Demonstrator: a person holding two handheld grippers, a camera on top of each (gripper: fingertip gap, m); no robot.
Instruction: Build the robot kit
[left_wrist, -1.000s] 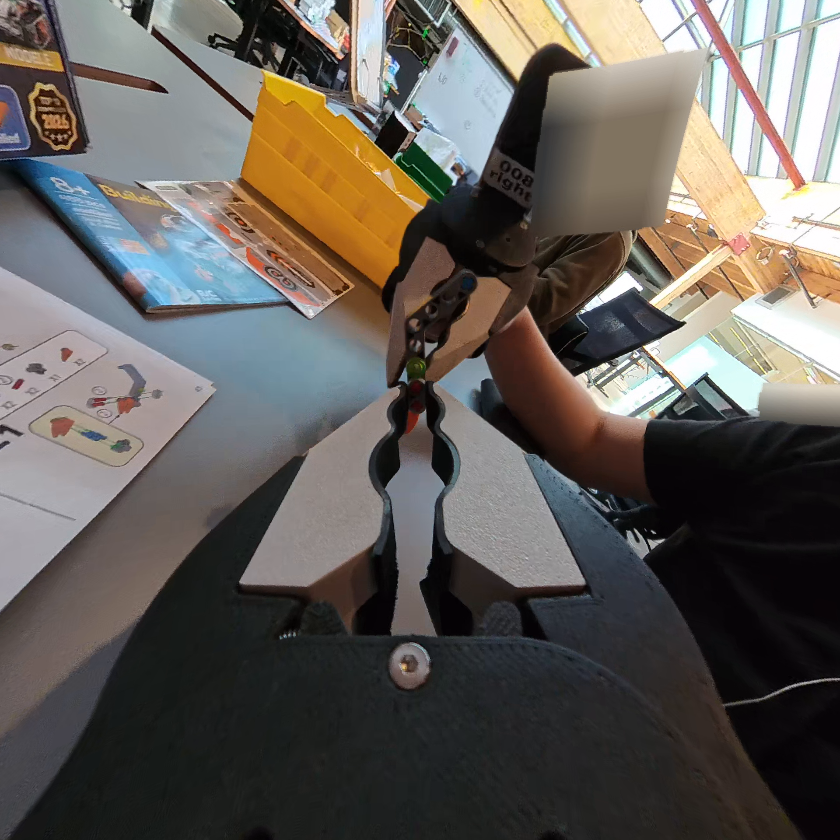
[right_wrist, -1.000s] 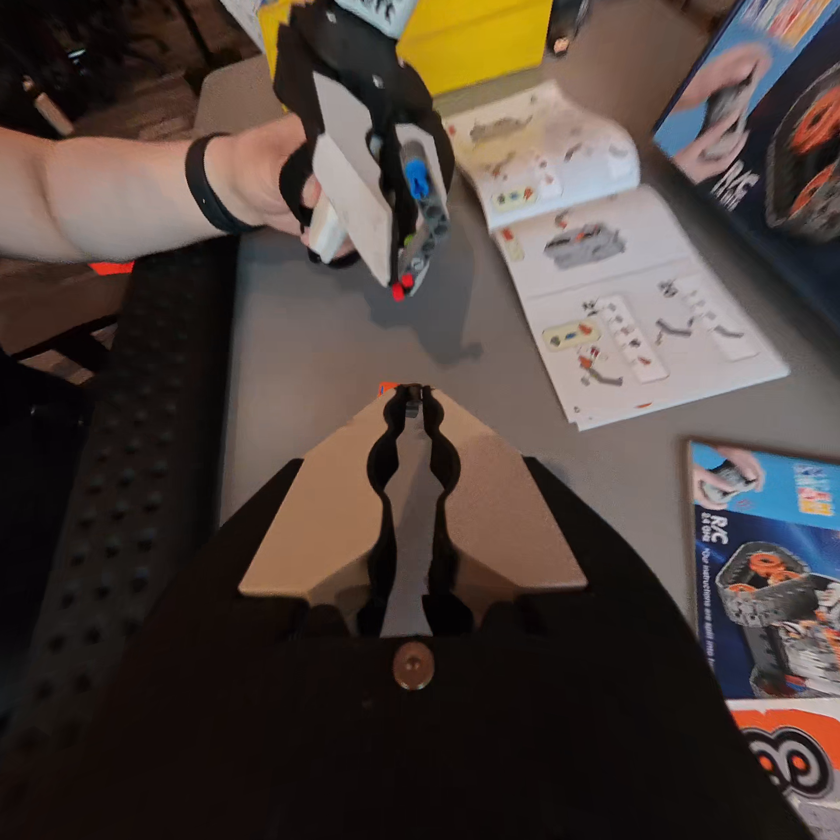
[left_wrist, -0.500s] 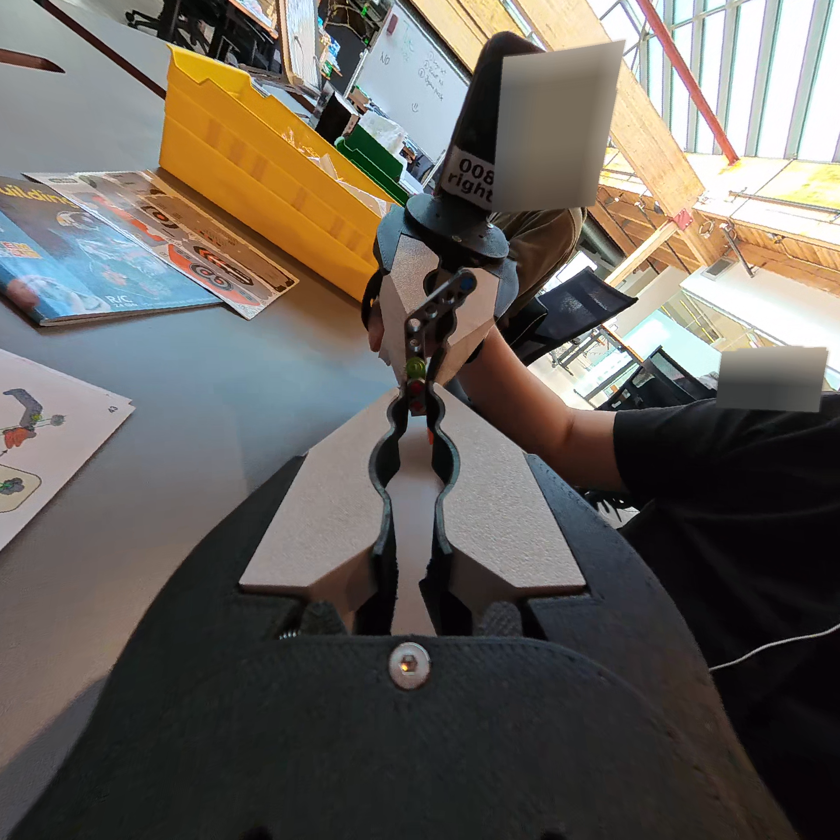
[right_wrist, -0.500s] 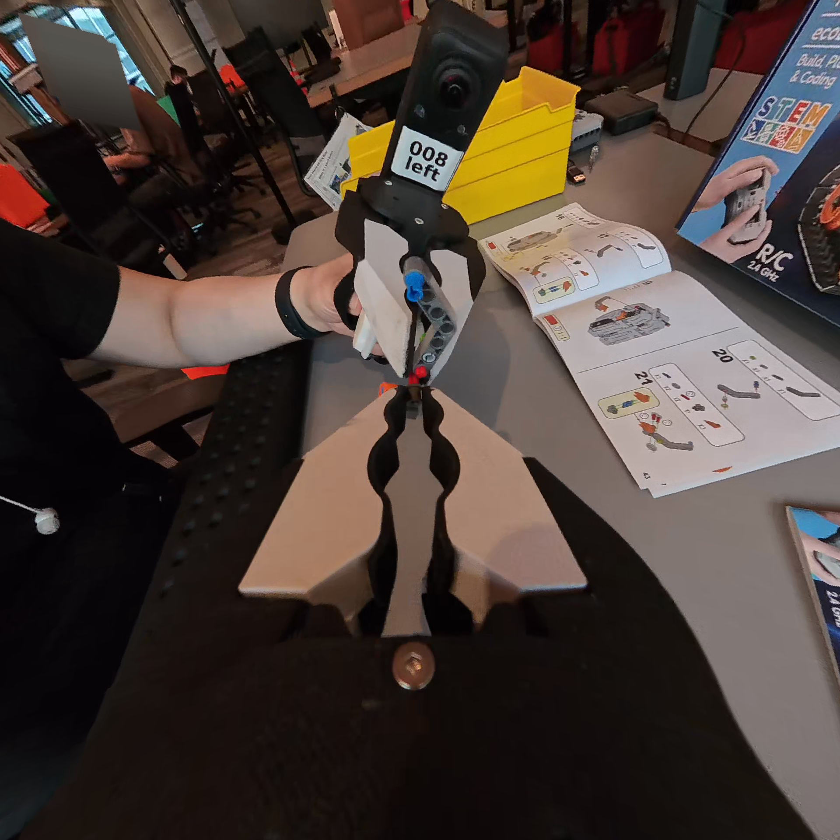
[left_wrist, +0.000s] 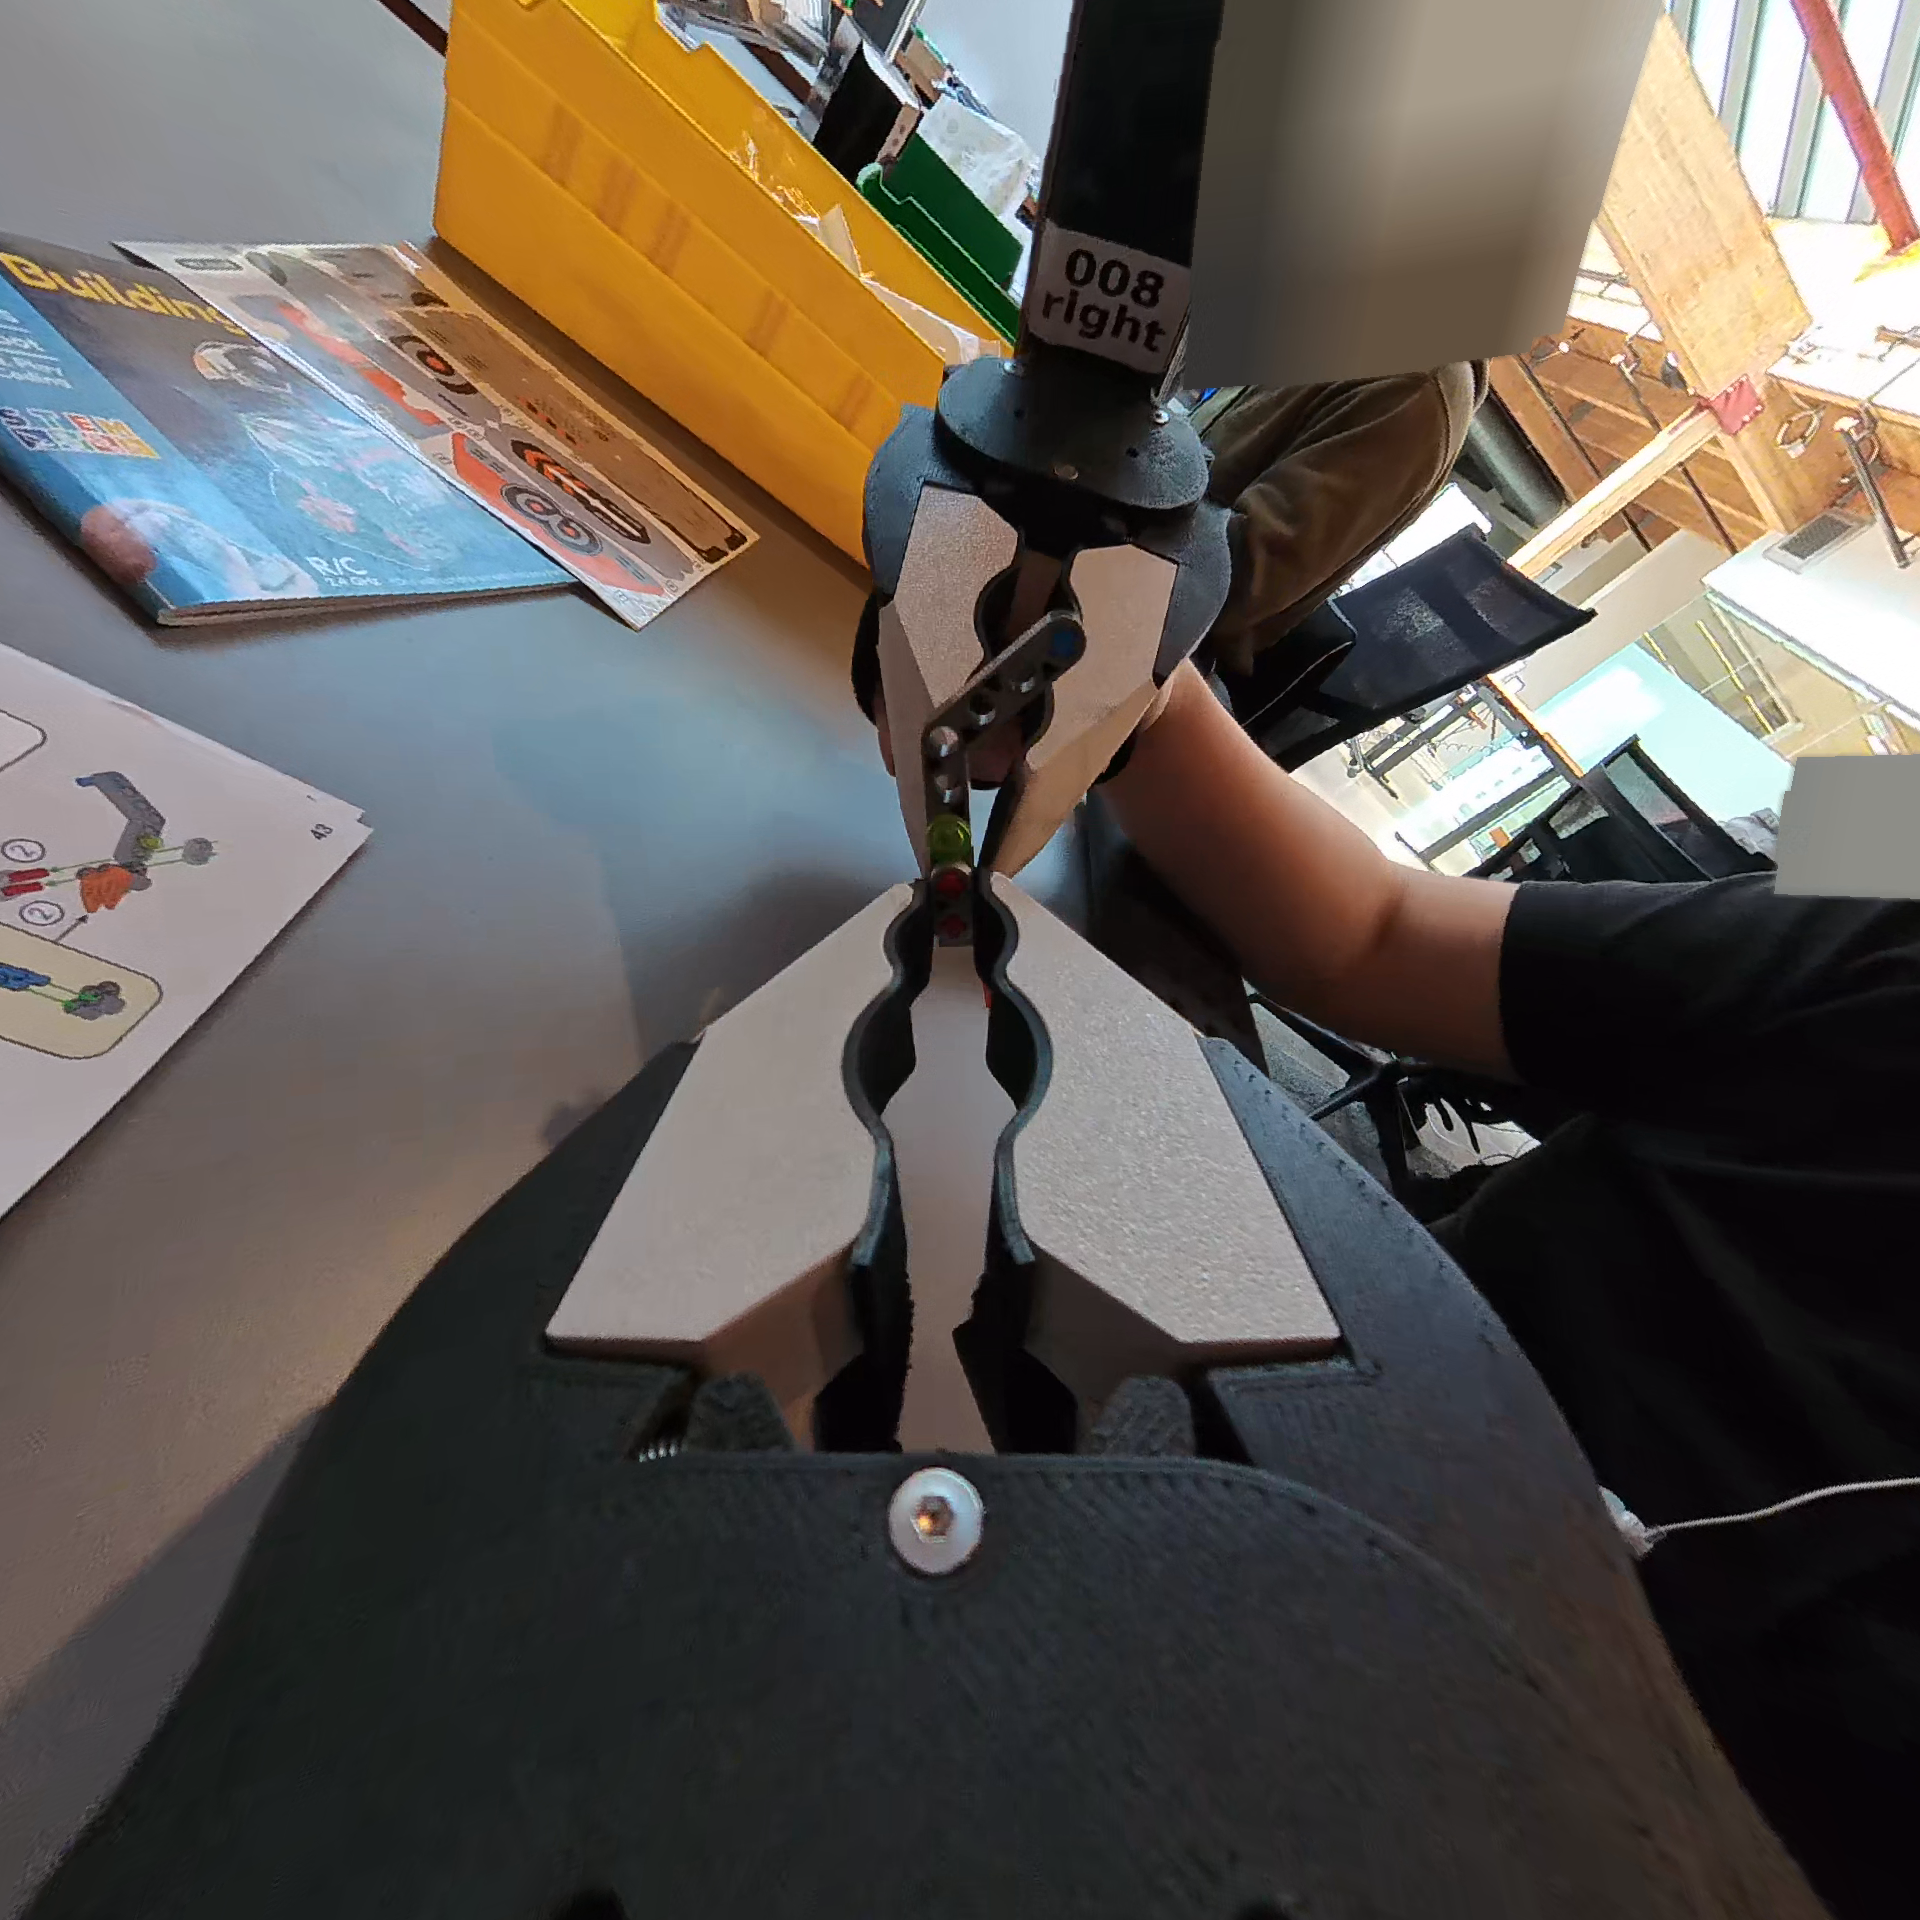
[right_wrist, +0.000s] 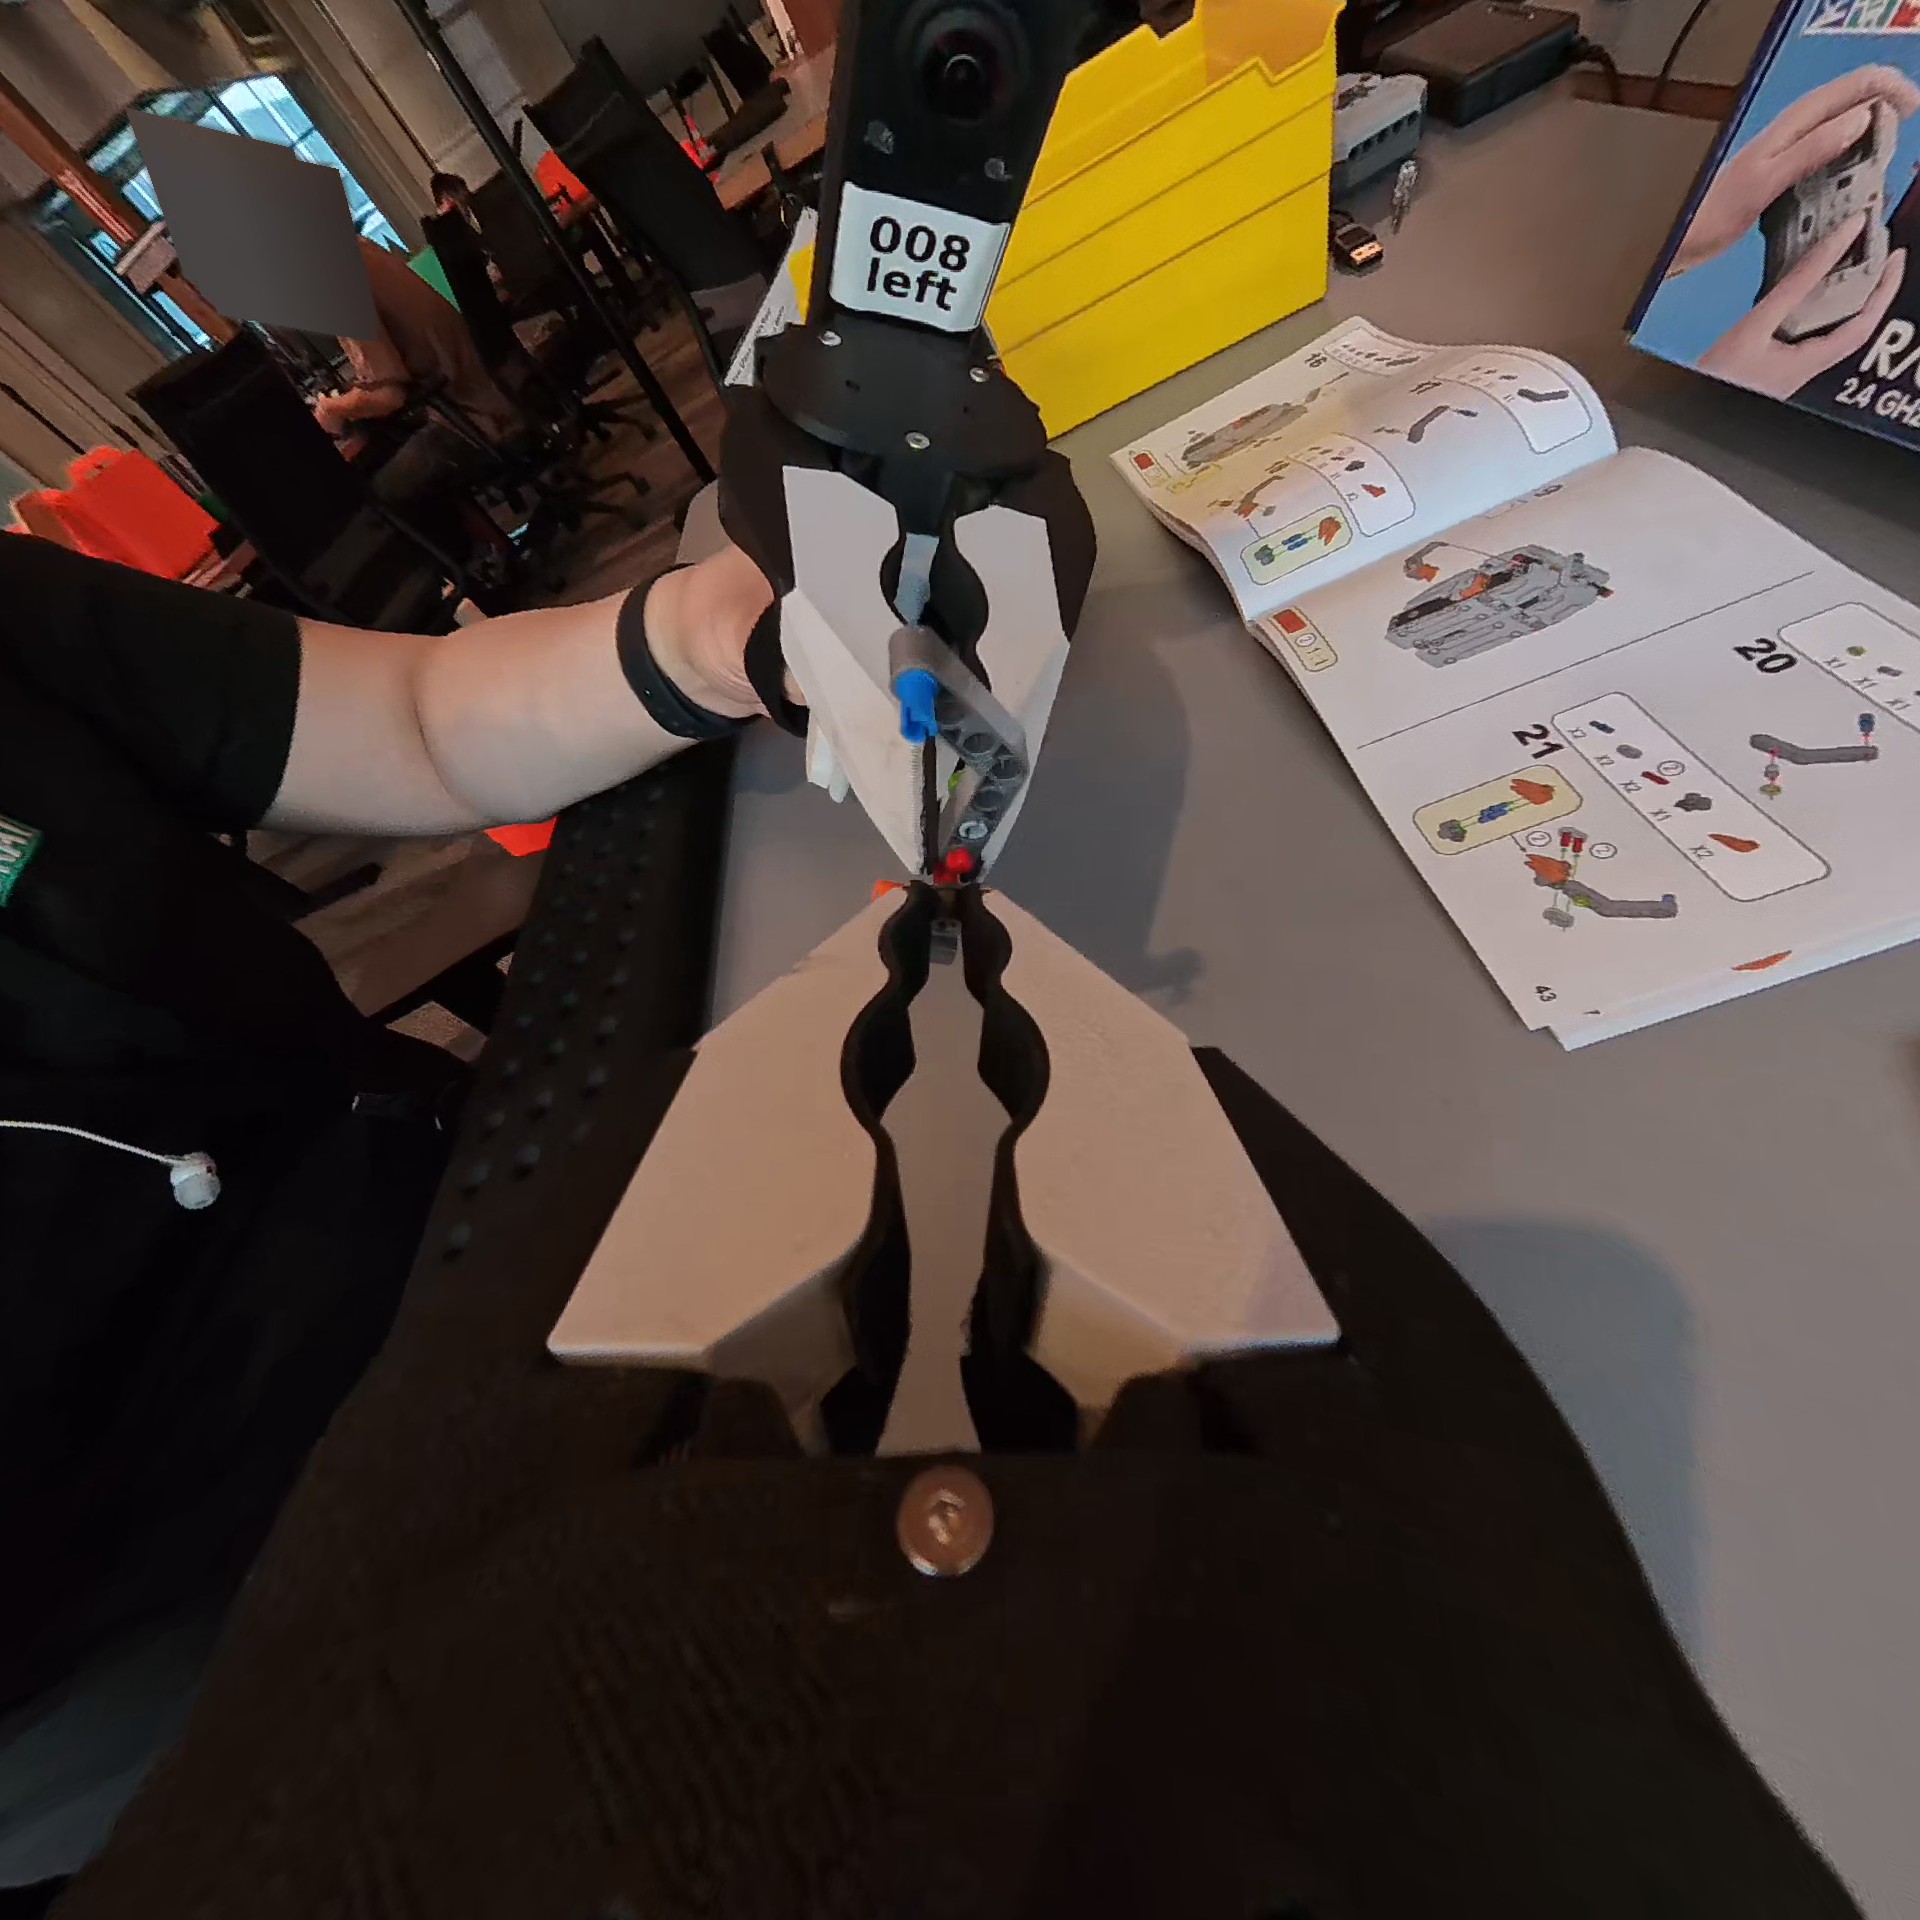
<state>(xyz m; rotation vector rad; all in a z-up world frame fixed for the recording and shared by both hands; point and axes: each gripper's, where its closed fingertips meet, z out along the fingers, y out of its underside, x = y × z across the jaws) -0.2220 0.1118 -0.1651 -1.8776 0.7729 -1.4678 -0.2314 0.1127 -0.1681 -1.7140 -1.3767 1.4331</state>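
My left gripper (left_wrist: 951, 909) is shut on the end of a small assembly held above the grey table (left_wrist: 468, 790). The assembly is a bent grey beam (left_wrist: 987, 707) with a blue pin (left_wrist: 1060, 649), a green bush (left_wrist: 948, 834) and red bushes (left_wrist: 951, 883) on an axle. The beam rises from its tips. My right gripper (right_wrist: 940, 914) faces it tip to tip, shut on a small piece with an orange part (right_wrist: 883, 886) showing beside its tips. The right wrist view shows the left gripper (right_wrist: 940, 862), the beam (right_wrist: 987, 748) and the pin (right_wrist: 914, 704). What lies between the touching tips is partly hidden.
A yellow bin (left_wrist: 665, 239) stands at the back of the table. An open instruction booklet (right_wrist: 1558, 675) lies right of the grippers in the right wrist view. A blue booklet (left_wrist: 239, 447) and a blue box (right_wrist: 1818, 208) are nearby. A black perforated chair (right_wrist: 582, 987) is at the table edge. Only a small space, under 4 cm, lies between the two pairs of fingers.
The two grippers have closed the gap and now meet tip to tip. Both have tilted up off the table. Each still holds its part.
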